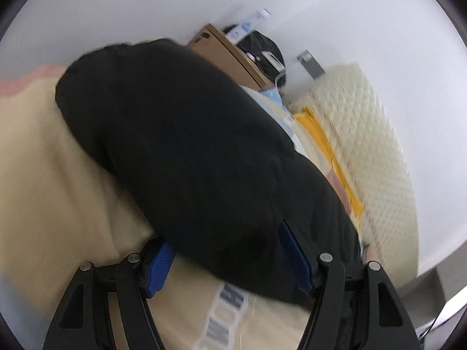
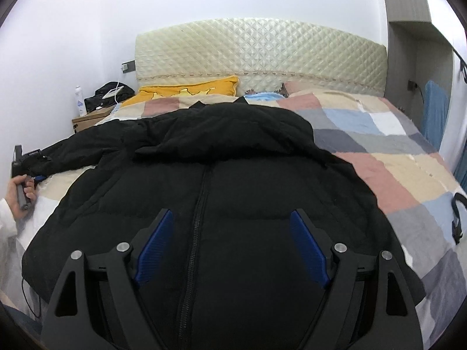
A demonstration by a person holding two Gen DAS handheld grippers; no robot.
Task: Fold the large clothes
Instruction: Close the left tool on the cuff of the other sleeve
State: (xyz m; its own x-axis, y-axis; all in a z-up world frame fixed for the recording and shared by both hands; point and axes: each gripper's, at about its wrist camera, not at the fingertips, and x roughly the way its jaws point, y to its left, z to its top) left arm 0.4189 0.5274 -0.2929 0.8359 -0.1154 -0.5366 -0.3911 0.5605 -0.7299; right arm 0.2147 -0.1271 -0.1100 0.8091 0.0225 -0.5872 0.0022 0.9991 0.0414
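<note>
Blue-padded right gripper (image 2: 230, 245) hovers with jaws spread and empty above the zipped front of a black puffer jacket (image 2: 210, 157) lying flat on a patchwork quilt (image 2: 379, 157). At the jacket's outstretched sleeve (image 1: 181, 134), the left gripper (image 1: 224, 259) also gapes, its pads straddling the cuff end without pinching it.

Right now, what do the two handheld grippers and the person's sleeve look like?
Both the left gripper and the right gripper have black angular frames with triangular cut-outs, round silver pivot pins and ribbed blue pads. In the right wrist view, the person's left hand comes out of a white sleeve.
</note>
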